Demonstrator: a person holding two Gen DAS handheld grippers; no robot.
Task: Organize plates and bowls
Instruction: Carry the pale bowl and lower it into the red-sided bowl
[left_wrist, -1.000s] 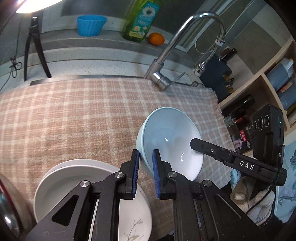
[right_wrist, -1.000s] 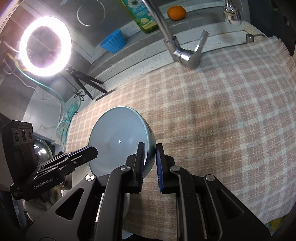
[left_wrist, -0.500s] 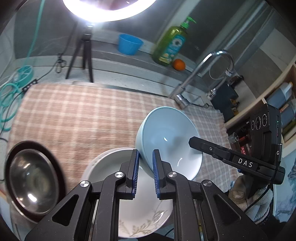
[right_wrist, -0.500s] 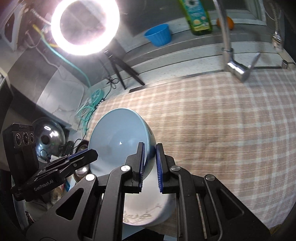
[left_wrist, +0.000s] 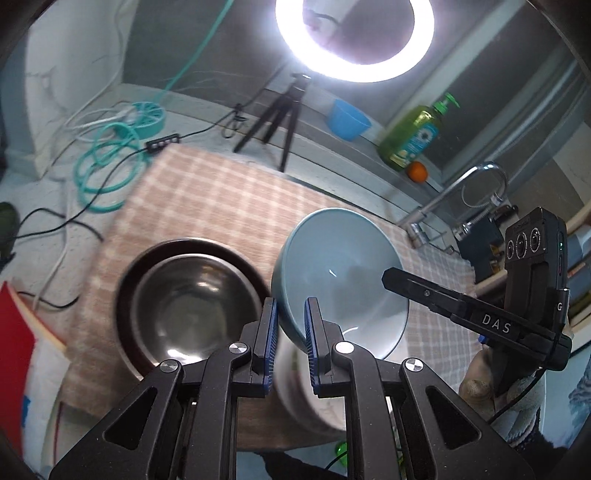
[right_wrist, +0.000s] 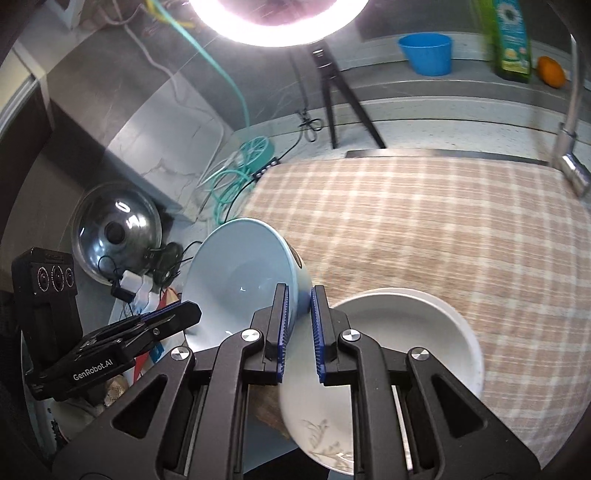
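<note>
Up front in the left wrist view, the left gripper (left_wrist: 290, 328) is clenched on the near rim of the pale blue bowl (left_wrist: 340, 266), which hangs tilted above the checked cloth (left_wrist: 221, 199). The right gripper (left_wrist: 391, 277) reaches in from the right and pinches the far rim. Just left of the bowl sits a steel bowl (left_wrist: 192, 295) nested in a dark dish (left_wrist: 125, 291); a white plate (left_wrist: 295, 391) lies partly hidden below the fingers. Behind stand a ring light (left_wrist: 354, 44) on a tripod, a blue cup (left_wrist: 347, 118), a soap bottle (left_wrist: 413, 136), an orange (left_wrist: 417, 171) and the faucet (left_wrist: 458, 195).

From the right wrist view, the right gripper (right_wrist: 298, 321) grips that bowl (right_wrist: 240, 273) by its rim, the left gripper (right_wrist: 195, 314) clamping the opposite edge. The white plate (right_wrist: 406, 332) rests on the cloth (right_wrist: 424, 214) beside it. A pot lid (right_wrist: 116, 229) and coiled teal hose (right_wrist: 229, 177) lie beyond the cloth's edge.
</note>
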